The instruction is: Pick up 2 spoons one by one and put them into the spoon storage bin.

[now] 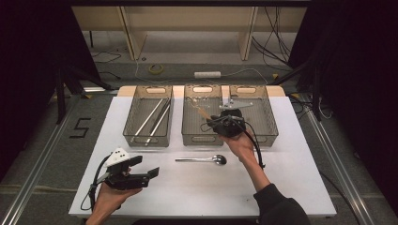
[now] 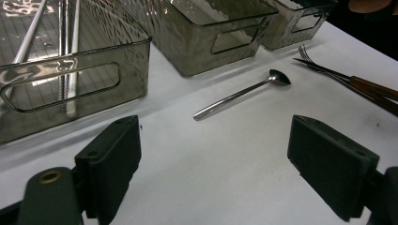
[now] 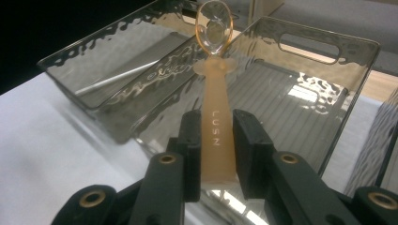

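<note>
From above, the right gripper (image 1: 220, 123) is hovering over the near end of the middle tray (image 1: 191, 137), clenching an orange spoon (image 1: 203, 112) whose bowl end is pointing out over that tray's floor. The left tray (image 1: 129, 131) is holding two long metal rods (image 1: 151, 120), and the right tray (image 1: 270, 123) is sitting just beside the middle one with a pale flat utensil (image 1: 237, 103) inside it. A metal spoon (image 1: 202, 160) is lying on the white table (image 1: 291, 178) in front of the trays, and the left gripper (image 1: 151, 168) is resting low near the table's front left, its jaws standing apart around nothing. Along the left gripper, both black jaws are spreading wide over bare table, the metal spoon (image 2: 241, 93) is lying beyond them, a fork (image 2: 328, 70) with a brown handle is lying at the right edge, and the rods (image 2: 70, 42) are showing through the smoky wall of the nearest tray (image 2: 131, 70). Along the right gripper, the two jaws are pressing on both sides of the orange spoon's handle (image 3: 217, 136), lettered LUSN, with its clear bowl (image 3: 214, 26) rising upright above the middle tray (image 3: 338, 136); one rod (image 3: 117, 77) is showing in the tray behind.
</note>
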{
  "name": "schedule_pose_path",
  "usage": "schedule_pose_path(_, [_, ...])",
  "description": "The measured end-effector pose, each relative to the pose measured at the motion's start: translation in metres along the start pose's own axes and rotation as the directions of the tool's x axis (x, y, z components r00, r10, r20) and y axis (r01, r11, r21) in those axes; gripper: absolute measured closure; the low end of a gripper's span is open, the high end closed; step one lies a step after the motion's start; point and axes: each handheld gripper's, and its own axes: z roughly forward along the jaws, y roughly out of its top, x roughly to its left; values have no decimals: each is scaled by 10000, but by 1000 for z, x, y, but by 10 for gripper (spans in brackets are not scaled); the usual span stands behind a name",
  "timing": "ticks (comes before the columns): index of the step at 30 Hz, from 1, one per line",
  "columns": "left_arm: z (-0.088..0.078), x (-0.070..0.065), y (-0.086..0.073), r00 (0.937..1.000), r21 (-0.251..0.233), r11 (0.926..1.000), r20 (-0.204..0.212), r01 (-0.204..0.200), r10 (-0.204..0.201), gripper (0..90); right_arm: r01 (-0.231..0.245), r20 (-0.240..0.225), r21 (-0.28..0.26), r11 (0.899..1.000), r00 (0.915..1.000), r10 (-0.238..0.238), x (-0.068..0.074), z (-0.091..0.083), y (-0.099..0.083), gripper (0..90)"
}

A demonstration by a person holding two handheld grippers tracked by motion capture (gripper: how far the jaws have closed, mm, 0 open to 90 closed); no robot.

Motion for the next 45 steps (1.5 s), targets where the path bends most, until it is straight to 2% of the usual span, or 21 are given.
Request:
schedule_pose_path(7, [0,0,0,10000,-17,10000,4,-25,25,174,-205,207,246,9995,9996,199,-3,17,10,746])
schedule_pose_path(13, [0,0,0,10000,-14,10000,2,-49,49,174,-751,287,347,9966,9968,741,-7,31,14,746])
schedule_pose_path(24, [0,0,0,9999,27,9999,12,-131,131,174,-811,542,880,9928,9956,765,-7,52,11,744])
schedule_pose_path(30, [1,-1,0,9999,47,9999,-16,-126,126,174,-803,454,1119,9905,9961,756,-5,61,8,742])
schedule_pose_path(34, [1,-1,0,9999,50,9999,-7,-129,129,174,-985,238,1331,9862,9951,962,-4,65,5,730])
schedule_pose_path(36, [1,-1,0,9999,38,9999,0,-130,130,174,-1037,-112,1248,9868,9943,1059,-3,65,5,649])
schedule_pose_path(40, [0,-1,0,9999,31,9999,2,-128,128,174,-1147,-312,1037,9880,9925,1185,-6,57,8,595])
schedule_pose_path(45, [1,-1,0,9999,40,9999,8,-108,108,174,-932,-499,883,9917,9939,979,-9,42,9,547])
